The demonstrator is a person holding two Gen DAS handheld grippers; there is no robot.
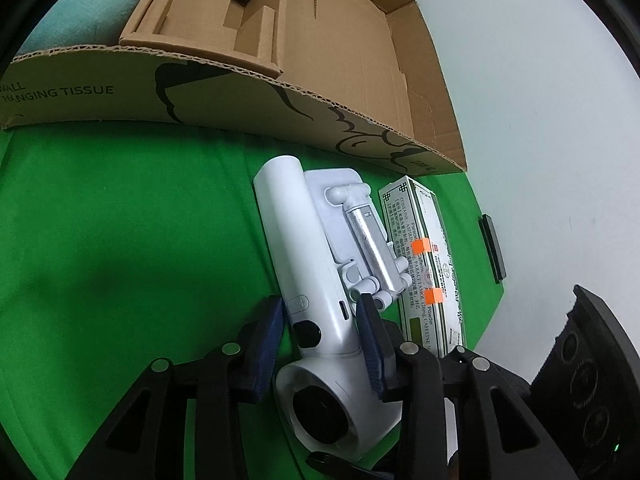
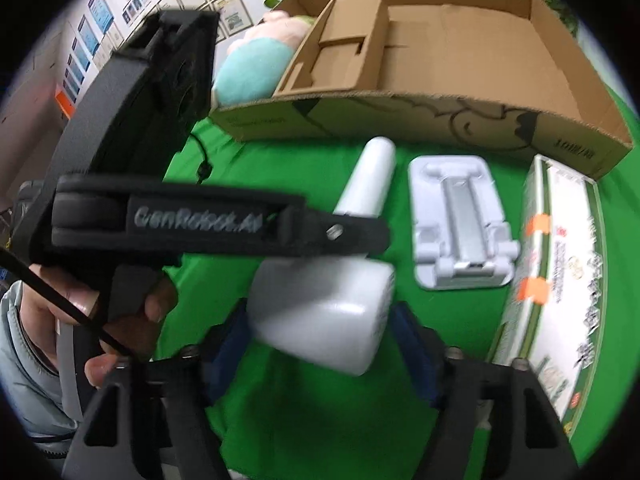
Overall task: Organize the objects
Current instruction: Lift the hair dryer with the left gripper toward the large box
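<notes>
Beyond both sets of jaws, on the green cloth point(image 1: 120, 220), stands an open cardboard box point(image 1: 360, 80) holding a smaller cardboard insert point(image 2: 340, 44), with a green-and-white medicine carton point(image 1: 432, 264) lying near its front wall. Between the left gripper point(image 1: 320, 344) jaws, which stand spread on either side of its handle with gaps showing, lies a white handheld appliance point(image 1: 304, 248), its round head nearest the camera. Just right of those jaws, touching appliance and carton, lies a folded white phone stand point(image 1: 356, 232); the right gripper point(image 2: 320, 356) jaws are likewise parted around the appliance's head.

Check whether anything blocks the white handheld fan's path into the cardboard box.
Only the box's own near wall lies between the white handheld fan and the bare floor of the open cardboard box.
</notes>
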